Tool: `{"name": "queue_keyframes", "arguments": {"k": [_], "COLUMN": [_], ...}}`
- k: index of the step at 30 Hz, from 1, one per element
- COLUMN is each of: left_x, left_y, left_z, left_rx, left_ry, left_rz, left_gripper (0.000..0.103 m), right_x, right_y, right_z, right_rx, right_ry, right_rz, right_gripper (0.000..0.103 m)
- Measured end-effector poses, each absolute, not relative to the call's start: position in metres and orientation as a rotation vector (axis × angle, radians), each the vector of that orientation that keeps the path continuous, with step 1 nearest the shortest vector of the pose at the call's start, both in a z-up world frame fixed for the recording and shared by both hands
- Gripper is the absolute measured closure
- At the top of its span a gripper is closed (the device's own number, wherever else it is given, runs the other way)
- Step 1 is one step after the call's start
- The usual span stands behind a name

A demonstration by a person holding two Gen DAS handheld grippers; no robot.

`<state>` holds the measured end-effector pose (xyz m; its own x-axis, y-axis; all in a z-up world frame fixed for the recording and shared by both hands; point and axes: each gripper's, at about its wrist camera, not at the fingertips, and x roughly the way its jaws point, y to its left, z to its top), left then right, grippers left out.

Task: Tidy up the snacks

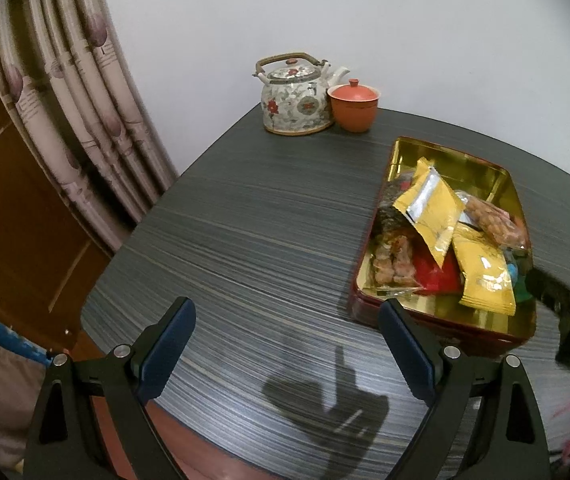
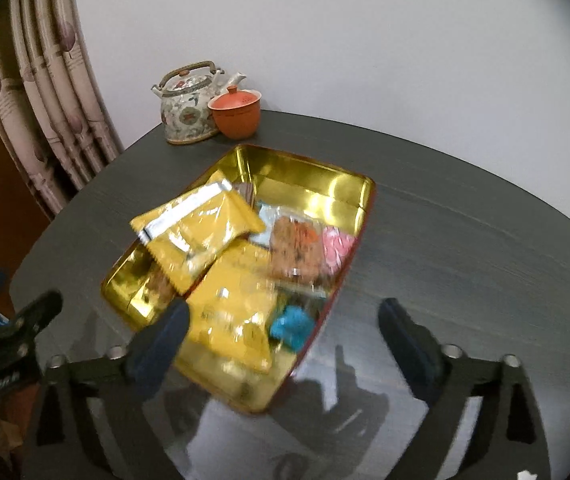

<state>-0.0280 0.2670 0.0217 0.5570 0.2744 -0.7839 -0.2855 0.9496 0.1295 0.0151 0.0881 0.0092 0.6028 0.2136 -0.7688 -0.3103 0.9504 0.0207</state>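
Both tools, left and right, gape empty; two yellow packets top one tin.

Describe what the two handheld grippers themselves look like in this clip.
Both are alike: the left gripper and right gripper have matte black angular frames with triangular cut-outs, silver round pivot pins, and two fingers faced with dark blue pads. The left gripper's black side, seen from the right wrist view, carries small white lettering too blurred to read. No cables, sleeves or hands show.
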Motion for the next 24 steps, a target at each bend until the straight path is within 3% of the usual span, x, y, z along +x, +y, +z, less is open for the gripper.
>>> {"name": "queue_keyframes", "arguments": {"k": [2, 3, 24], "left_x": [-0.028, -0.028, -0.028], "left_y": [0.264, 0.262, 0.251], "left_z": [0.022, 0.022, 0.019], "left_rx": [0.0, 0.008, 0.044], "left_ry": [0.923, 0.921, 0.933], "left_rz": [0.323, 0.321, 0.29], "left_gripper": [0.01, 0.01, 0.01], "right_x": [0.007, 0.003, -0.023], "right_y": [0.09, 0.09, 0.086], "right_z": [0.009, 0.008, -0.01], "right_rx": [-0.14, -0.145, -0.135], "right_ry": [0.871, 0.872, 0.926], "right_rz": [0.292, 0.287, 0.285], "right_gripper": [0.006, 0.0, 0.0]}}
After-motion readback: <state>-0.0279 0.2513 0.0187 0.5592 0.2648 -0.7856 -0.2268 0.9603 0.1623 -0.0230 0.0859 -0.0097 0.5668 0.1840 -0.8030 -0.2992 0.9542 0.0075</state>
